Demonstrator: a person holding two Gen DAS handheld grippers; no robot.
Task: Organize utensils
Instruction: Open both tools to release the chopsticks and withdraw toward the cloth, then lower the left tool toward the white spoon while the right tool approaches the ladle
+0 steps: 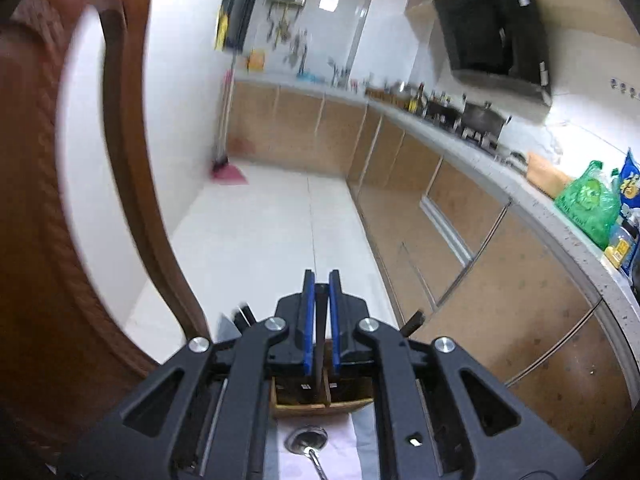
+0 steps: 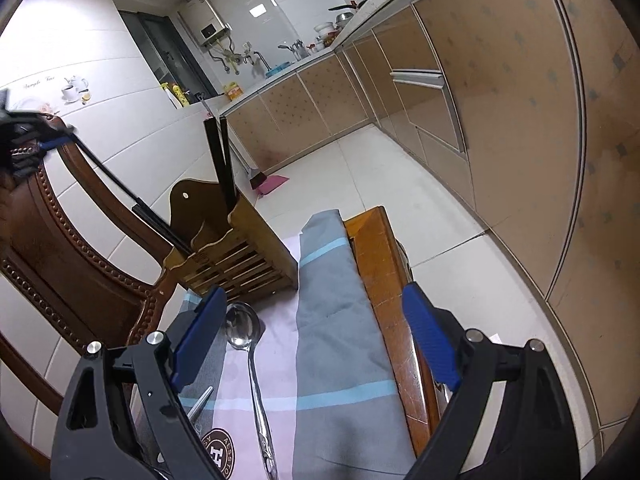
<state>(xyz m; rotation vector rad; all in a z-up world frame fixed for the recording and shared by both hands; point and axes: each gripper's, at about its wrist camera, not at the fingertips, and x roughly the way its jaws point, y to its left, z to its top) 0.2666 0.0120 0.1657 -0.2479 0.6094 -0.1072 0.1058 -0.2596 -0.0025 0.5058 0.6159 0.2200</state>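
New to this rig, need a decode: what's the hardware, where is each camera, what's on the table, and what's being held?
There is no robot arm here. A person carries a two-finger gripper in each hand, and each gripper has a fisheye camera looking forward along its blue-padded fingers.

The left wrist view shows the left gripper shut on a dark chopstick, above a wooden utensil holder.

The right wrist view shows the right gripper open and empty, above a striped cloth on a wooden table. A metal spoon lies on the cloth, just in front of the holder. Two more chopsticks stand in the holder.

This view also catches the left gripper at the upper left. Its chopstick slants down to the holder.
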